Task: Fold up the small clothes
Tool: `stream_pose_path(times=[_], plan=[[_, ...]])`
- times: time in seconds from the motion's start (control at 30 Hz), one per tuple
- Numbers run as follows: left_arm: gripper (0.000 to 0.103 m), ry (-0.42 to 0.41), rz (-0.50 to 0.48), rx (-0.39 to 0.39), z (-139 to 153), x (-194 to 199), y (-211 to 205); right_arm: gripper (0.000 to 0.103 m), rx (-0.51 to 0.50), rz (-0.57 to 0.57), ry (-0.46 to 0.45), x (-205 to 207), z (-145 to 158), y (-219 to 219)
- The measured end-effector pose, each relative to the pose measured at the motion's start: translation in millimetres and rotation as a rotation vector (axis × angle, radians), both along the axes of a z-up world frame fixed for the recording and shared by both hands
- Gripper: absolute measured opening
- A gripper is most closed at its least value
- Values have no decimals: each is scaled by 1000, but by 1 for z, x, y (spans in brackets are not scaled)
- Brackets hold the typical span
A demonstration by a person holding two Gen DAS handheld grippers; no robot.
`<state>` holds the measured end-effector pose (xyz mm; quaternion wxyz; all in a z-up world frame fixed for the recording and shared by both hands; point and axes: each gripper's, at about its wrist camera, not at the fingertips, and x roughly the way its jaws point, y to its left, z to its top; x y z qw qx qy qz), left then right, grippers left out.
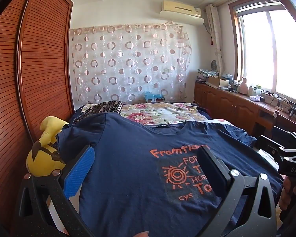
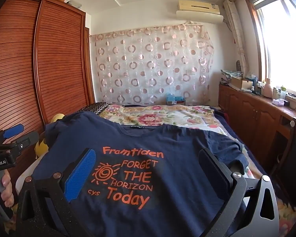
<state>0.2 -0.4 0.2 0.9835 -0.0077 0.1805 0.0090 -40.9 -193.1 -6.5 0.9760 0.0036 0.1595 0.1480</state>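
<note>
A navy T-shirt (image 2: pixel 167 158) lies face up on the bed (image 2: pixel 167 114), spread nearly flat, its orange print readable and its collar (image 2: pixel 140 127) at the far end. The near hem runs out of sight under both cameras. The left sleeve (image 1: pixel 77 138) lies beside a yellow plush toy (image 1: pixel 45 154) at the left edge of the bed; the right sleeve (image 2: pixel 227 148) is bunched and wrinkled near the right edge.

The left hand-held gripper (image 1: pixel 144 169) hovers over the left half of the shirt with its jaws wide apart and nothing between them but air above the cloth. The right hand-held gripper (image 2: pixel 148 169) hangs over the printed chest, likewise spread wide and holding nothing.

The shirt looks like thin cotton knit: light, limp, with no stiffness of its own. It will likely sag and drape from wherever it is pinched, and a single layer may stretch or slide over the flowered bedcover (image 2: pixel 161 114) beneath. The printed patch is probably a little stiffer and less willing to crease. Good holds appear to be the seamed parts, the shoulder by the sleeve and the hem on the same side, where doubled fabric gives the blue pads (image 2: pixel 79 173) more to bite. Pinching low risks catching the bedcover too, so only the shirt's edge should be nipped
</note>
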Motion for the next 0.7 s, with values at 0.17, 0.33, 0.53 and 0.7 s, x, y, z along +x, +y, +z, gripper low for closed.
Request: stream_pose_path(times=[0.17,0.33,0.53,0.7], plan=[[103,-1,0,1,0,0,0,103,1,-2,-3,0,0,2],[103,-3,1,1,0,1,0,103,2,-1,-2,-2,3,1],[103,-4,0,2,2,1,3,103,2,-1,2,2,1,-1],[103,-5,0,3,2,1,3,103,3,-3,0,2,1,0]])
